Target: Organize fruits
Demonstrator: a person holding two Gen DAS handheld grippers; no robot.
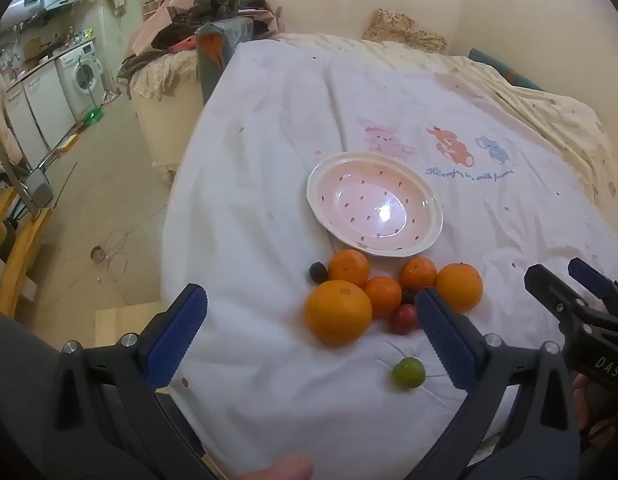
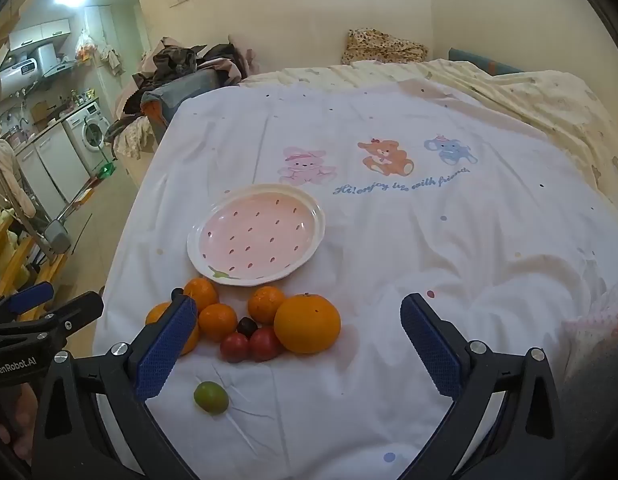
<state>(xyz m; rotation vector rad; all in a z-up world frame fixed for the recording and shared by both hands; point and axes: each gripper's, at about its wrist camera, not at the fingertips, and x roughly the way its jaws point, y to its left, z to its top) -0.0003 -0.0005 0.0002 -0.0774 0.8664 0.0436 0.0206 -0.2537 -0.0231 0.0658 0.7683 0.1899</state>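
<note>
A pink speckled plate (image 1: 321, 178) (image 2: 197, 248) lies empty on the white bed sheet. Just in front of it sits a cluster of fruit: a big orange (image 1: 338, 312) (image 2: 307, 324), several smaller oranges (image 1: 348, 268) (image 2: 217, 322), red fruits (image 1: 405, 319) (image 2: 265, 344) and small dark ones (image 1: 318, 272) (image 2: 247, 326). A green fruit (image 1: 408, 372) (image 2: 211, 397) lies alone, nearer to me. My left gripper (image 1: 311, 294) (image 2: 69, 295) hovers open above the cluster, holding nothing. My right gripper (image 2: 299, 304) (image 1: 557, 270) is open and empty too, just right of the fruit.
The sheet (image 2: 389, 240) with cartoon animals covers a bed; its left edge drops to the floor (image 1: 109, 200). Piled clothes (image 1: 213, 12) and a pillow (image 2: 385, 46) lie at the far end. A washing machine (image 1: 83, 74) and a wooden frame (image 1: 17, 248) stand at left.
</note>
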